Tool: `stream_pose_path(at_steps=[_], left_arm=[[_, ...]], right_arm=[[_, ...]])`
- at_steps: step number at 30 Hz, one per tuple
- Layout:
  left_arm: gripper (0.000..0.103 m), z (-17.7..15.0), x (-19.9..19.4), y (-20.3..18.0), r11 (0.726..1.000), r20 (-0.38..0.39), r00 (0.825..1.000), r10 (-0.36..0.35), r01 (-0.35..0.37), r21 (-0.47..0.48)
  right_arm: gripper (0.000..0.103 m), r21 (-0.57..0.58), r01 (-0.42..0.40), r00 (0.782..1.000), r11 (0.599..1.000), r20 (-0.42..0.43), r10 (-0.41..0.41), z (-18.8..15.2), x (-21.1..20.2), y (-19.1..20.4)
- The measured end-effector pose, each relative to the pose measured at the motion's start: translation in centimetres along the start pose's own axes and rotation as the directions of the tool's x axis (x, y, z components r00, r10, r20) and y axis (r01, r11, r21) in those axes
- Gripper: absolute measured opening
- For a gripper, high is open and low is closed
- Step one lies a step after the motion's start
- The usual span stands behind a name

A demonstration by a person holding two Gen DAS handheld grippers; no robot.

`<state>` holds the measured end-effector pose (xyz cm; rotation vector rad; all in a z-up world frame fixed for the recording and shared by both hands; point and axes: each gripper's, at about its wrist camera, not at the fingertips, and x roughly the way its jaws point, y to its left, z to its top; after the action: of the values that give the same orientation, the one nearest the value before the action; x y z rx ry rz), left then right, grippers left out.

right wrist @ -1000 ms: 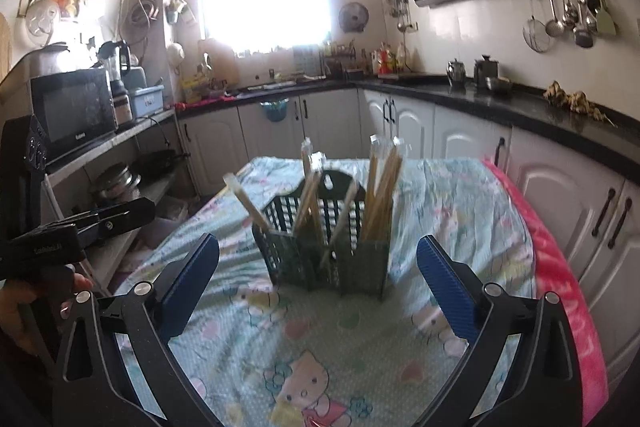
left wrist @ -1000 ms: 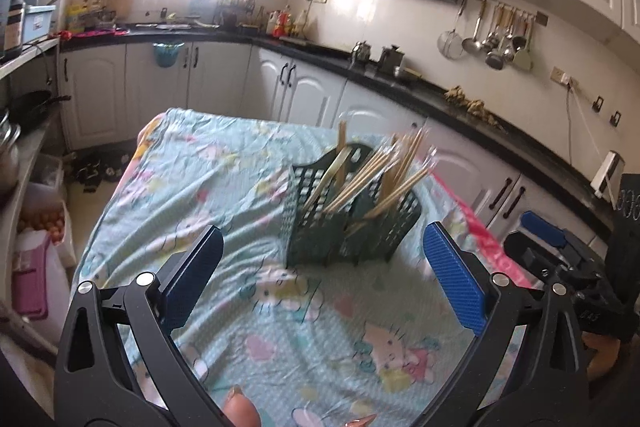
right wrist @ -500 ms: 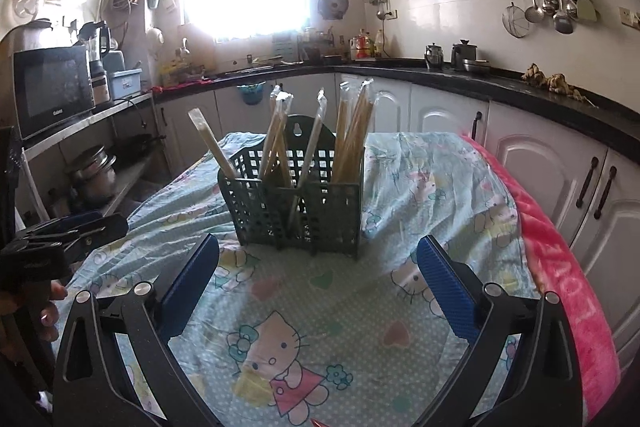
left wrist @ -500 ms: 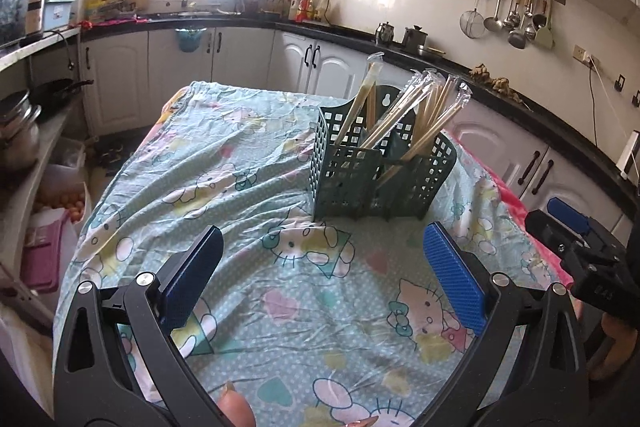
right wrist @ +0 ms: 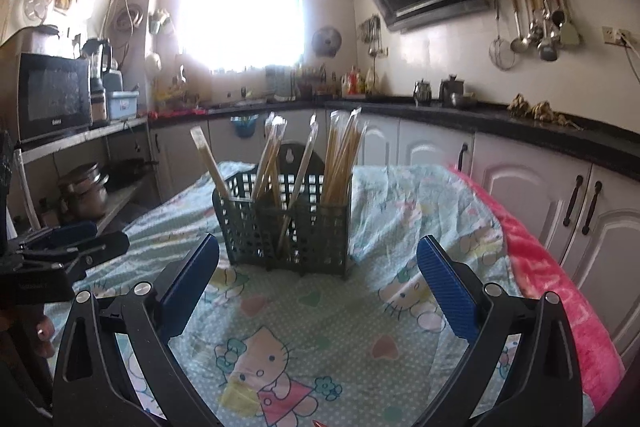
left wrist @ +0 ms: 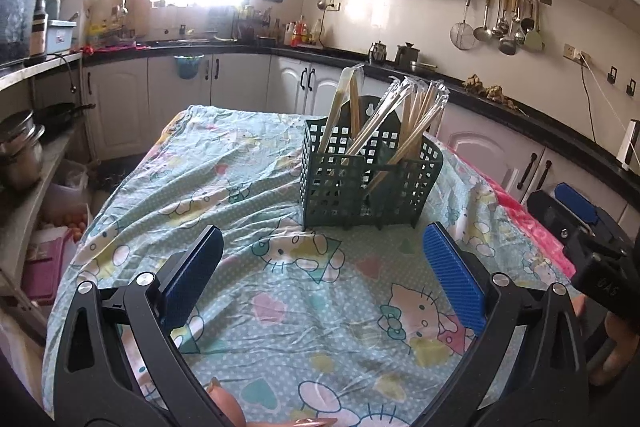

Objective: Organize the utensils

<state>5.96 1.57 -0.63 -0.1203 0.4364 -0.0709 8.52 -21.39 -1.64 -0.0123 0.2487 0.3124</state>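
Observation:
A dark green perforated utensil caddy (left wrist: 368, 183) (right wrist: 288, 227) stands on a table covered by a cartoon-cat cloth (left wrist: 280, 307) (right wrist: 320, 327). Several plastic-wrapped wooden chopsticks (left wrist: 404, 119) (right wrist: 340, 155) stick up out of its compartments. My left gripper (left wrist: 322, 273) hovers open in front of the caddy with nothing between its blue pads. My right gripper (right wrist: 318, 281) is open too, empty, a short way before the caddy. Each gripper shows at the edge of the other's view: the right one (left wrist: 576, 219) at far right, the left one (right wrist: 68, 243) at far left.
A pink blanket edge (right wrist: 560, 287) runs along the table's right side. White cabinets and a black counter (right wrist: 520, 135) wrap around behind. A shelf with pots (left wrist: 20, 151) and a microwave (right wrist: 52, 95) stands to the left. Ladles hang on the wall (left wrist: 504, 23).
Both grippers have pulled back and levelled out, so the caddy looks a bit farther off and upright. Both stay open and empty.

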Motion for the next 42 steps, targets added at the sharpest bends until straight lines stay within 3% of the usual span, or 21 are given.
stream_pose_path(at_steps=[7,42], left_arm=[[0.092,-0.12,-0.54,0.05,1.000,0.038,0.999,-0.005,0.005,-0.017],[0.092,0.04,-0.82,0.31,0.999,0.063,0.998,0.009,-0.007,-0.037]], right_arm=[[0.096,-0.012,0.012,0.998,1.000,0.060,-0.011,-0.12,-1.04,0.31],[0.097,-0.018,0.011,0.999,1.000,0.050,-0.010,-0.46,-0.94,0.67]])
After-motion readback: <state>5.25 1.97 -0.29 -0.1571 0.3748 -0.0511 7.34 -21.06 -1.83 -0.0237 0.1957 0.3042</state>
